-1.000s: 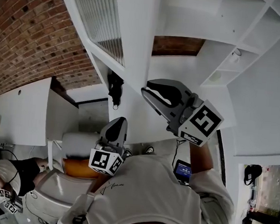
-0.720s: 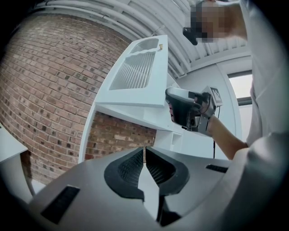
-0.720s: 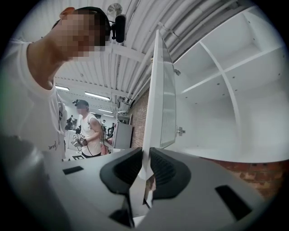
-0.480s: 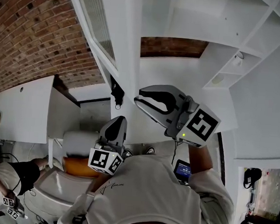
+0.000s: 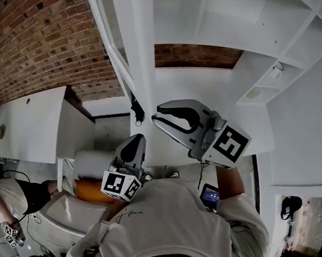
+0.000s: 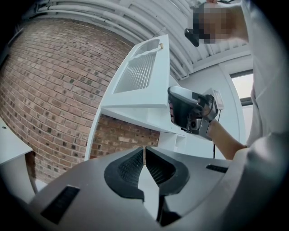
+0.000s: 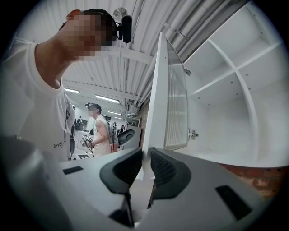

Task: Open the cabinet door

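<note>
The white cabinet door [image 5: 138, 57], with a ribbed glass panel, stands swung out from the cabinet [image 5: 230, 20]. My right gripper [image 5: 154, 118] is shut on the door's lower edge. In the right gripper view the door [image 7: 168, 103] runs edge-on between the closed jaws of the right gripper [image 7: 146, 159], with the bare white shelves [image 7: 226, 85] to its right. My left gripper [image 5: 134, 142] hangs lower, below the door and apart from it. Seen in its own view, the left gripper [image 6: 143, 155] is shut on nothing; the door [image 6: 140, 74] and the right gripper [image 6: 177, 108] lie ahead of it.
A brick wall [image 5: 41, 32] lies to the left of the cabinet. A dark fitting [image 5: 136, 113] hangs at the door's lower corner. A white low cabinet [image 5: 28, 126] stands at the left. Another person [image 7: 101, 131] stands further off in the room.
The door has swung further out, to the left in the head view. My right gripper has gone left with it, still on its edge. The left gripper has stayed put.
</note>
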Demonstrator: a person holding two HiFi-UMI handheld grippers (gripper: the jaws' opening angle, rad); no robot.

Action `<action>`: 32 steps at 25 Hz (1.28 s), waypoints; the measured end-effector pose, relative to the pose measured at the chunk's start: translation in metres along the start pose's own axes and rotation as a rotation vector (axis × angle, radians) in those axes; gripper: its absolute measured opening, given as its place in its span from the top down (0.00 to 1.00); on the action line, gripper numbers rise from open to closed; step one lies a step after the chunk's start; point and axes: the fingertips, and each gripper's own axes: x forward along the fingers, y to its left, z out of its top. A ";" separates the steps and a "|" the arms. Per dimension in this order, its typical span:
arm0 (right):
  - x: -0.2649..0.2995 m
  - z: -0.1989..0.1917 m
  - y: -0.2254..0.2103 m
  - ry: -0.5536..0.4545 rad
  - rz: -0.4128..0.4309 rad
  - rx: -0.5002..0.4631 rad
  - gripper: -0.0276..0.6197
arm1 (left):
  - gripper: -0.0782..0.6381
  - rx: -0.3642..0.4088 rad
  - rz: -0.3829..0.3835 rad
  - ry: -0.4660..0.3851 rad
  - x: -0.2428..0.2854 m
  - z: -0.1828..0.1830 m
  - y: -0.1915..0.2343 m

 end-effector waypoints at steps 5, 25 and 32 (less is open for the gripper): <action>0.007 0.001 0.007 -0.009 0.030 -0.002 0.86 | 0.85 0.000 0.012 -0.003 -0.002 0.001 0.004; 0.037 0.005 0.036 -0.039 0.139 -0.035 0.86 | 0.85 -0.006 0.048 -0.002 -0.008 0.003 0.016; 0.051 0.005 0.044 -0.026 0.164 -0.058 0.86 | 0.85 -0.009 0.043 -0.004 -0.008 0.003 0.023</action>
